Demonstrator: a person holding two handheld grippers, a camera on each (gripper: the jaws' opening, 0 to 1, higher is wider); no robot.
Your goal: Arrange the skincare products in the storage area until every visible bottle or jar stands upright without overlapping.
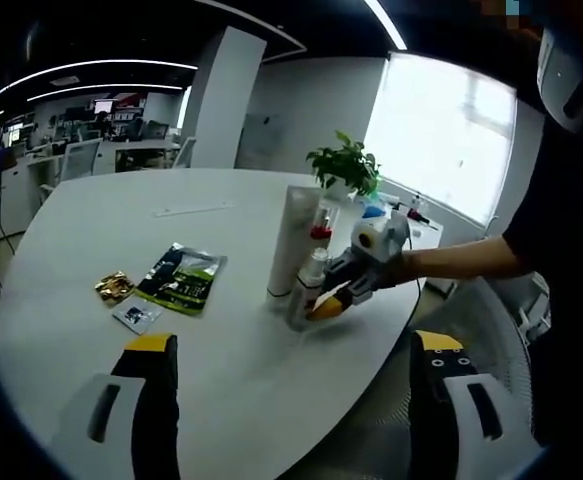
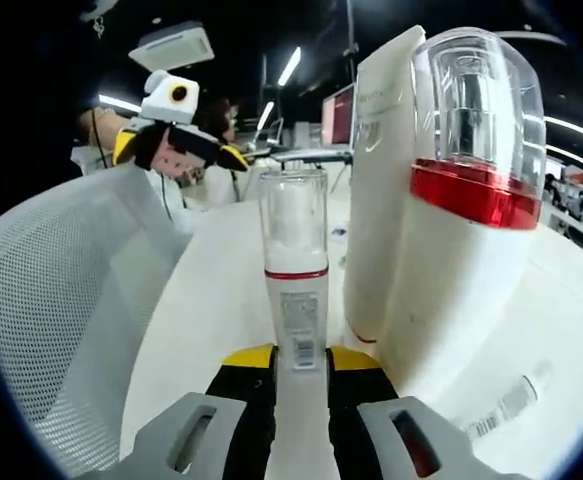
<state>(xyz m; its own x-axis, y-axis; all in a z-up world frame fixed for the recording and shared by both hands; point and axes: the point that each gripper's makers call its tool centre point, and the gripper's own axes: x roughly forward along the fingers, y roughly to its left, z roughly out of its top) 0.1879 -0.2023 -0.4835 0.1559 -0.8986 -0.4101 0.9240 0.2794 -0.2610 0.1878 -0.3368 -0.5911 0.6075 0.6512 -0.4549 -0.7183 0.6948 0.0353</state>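
Observation:
In the left gripper view my left gripper (image 1: 289, 355) hangs open over the near part of the round white table (image 1: 121, 225), holding nothing. Farther off stand a tall white tube (image 1: 291, 240), a bottle with a red band (image 1: 320, 225) and a small slim bottle (image 1: 307, 288). My right gripper (image 1: 333, 297) comes in from the right and is shut on that small bottle. In the right gripper view the small bottle (image 2: 294, 285), clear-capped with a thin red ring, stands upright between my right gripper's (image 2: 300, 362) jaws. The tall tube (image 2: 386, 170) and the red-banded bottle (image 2: 466, 230) stand close on its right.
A green sachet (image 1: 182, 277), a gold packet (image 1: 114, 287) and a small grey sachet (image 1: 137, 315) lie on the table's left. A potted plant (image 1: 345, 166) stands behind the bottles. A white mesh chair (image 2: 61, 320) sits by the table edge. A person's arm (image 1: 461, 262) reaches in.

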